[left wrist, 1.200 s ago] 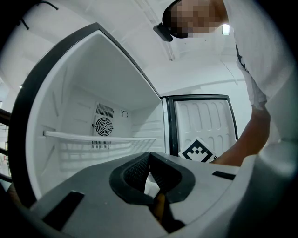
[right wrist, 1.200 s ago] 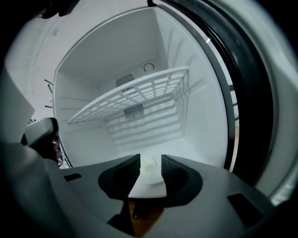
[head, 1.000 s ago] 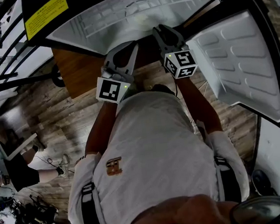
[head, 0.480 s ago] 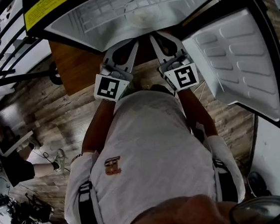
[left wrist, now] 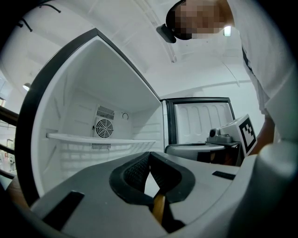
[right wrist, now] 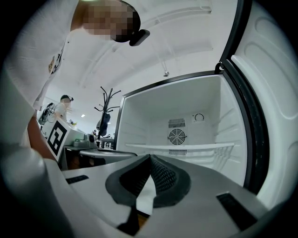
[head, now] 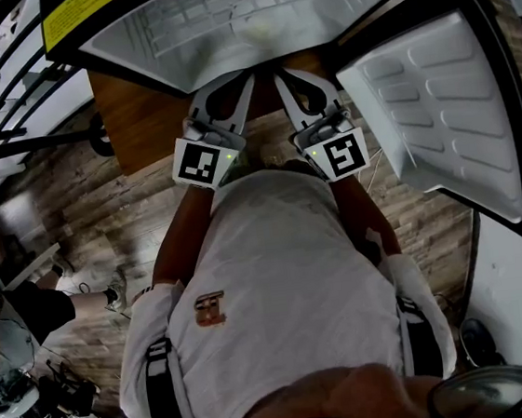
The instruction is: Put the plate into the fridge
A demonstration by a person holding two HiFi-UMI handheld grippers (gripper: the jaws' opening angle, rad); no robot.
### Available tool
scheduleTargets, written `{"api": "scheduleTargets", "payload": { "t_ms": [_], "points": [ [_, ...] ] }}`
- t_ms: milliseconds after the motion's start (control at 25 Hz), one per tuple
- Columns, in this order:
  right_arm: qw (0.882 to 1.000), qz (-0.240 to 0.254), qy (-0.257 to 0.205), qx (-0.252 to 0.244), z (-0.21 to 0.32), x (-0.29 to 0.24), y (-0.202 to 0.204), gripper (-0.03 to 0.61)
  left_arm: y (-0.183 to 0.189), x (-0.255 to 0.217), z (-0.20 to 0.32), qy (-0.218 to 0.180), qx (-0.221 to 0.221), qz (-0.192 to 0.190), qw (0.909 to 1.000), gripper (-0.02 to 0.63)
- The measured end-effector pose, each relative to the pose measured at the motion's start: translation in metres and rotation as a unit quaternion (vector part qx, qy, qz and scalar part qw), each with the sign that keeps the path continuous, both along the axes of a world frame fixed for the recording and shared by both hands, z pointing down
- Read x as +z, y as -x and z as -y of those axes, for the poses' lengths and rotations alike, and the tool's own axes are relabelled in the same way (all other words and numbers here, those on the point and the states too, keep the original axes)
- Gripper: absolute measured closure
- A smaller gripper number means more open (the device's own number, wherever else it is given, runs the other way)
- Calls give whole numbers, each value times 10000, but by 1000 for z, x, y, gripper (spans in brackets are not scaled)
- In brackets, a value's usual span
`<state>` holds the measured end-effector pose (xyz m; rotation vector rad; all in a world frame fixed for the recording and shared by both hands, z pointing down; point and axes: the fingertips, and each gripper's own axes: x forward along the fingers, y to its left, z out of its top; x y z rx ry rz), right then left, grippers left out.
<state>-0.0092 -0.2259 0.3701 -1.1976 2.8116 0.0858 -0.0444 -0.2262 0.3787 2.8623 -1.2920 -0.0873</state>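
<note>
The left gripper [left wrist: 149,157] and the right gripper [right wrist: 150,159] are both clenched on nothing, side by side just before the open fridge [right wrist: 186,107]. Neither holds the plate. A pale round patch [head: 262,33] ahead on the shelf [head: 212,26] may be it, so the placing seems done.

Probably a lab or workroom: open fridge [right wrist: 186,107], coat stand [right wrist: 106,101], floor cables [head: 49,405].

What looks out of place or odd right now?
Nothing spilled or damaged. Oddly, no plate shows anywhere: the left claw and right claw are both shut on nothing, facing the open fridge.
</note>
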Motion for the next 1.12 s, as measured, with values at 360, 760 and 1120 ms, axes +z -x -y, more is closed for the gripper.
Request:
{"api": "scheduleTargets", "payload": {
  "t_ms": [360, 760, 1120],
  "points": [
    [10000, -40, -46, -16, -7, -1, 2, 546, -2, 2, -1, 33, 29, 14, 10000, 595],
    [9999, -110, 20, 56, -11, 5, -1, 546, -6, 5, -4, 53, 105, 31, 9999, 595],
    [9999, -129, -2, 81, -14, 5, -2, 546, -7, 6, -8, 75, 141, 34, 9999, 595]
  ]
}}
